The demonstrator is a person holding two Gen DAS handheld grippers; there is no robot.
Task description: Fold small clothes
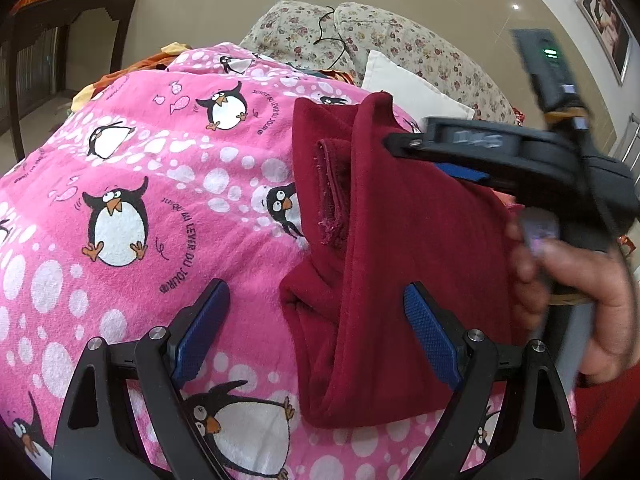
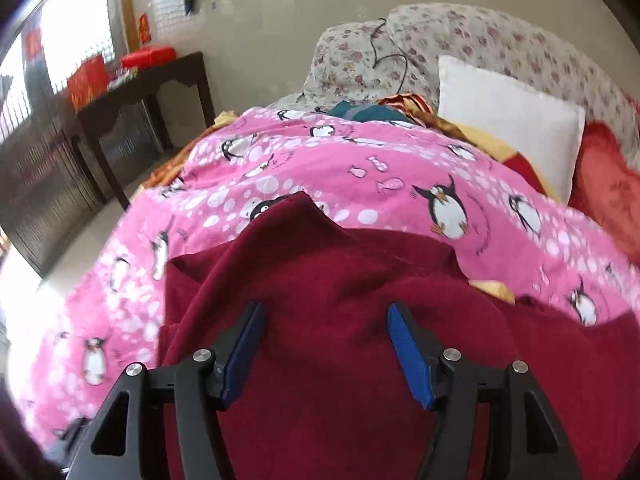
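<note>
A dark red garment lies partly folded on a pink penguin-print blanket. My left gripper is open just above the garment's near left edge, holding nothing. My right gripper shows in the left wrist view, coming from the right over the garment's far part. In the right wrist view the right gripper is open with the red garment spread under and between its fingers. The blanket stretches beyond it.
A floral sofa back, a white cushion and a red cushion lie behind the blanket. Other clothes are piled at the far edge. A dark wooden table stands at the left.
</note>
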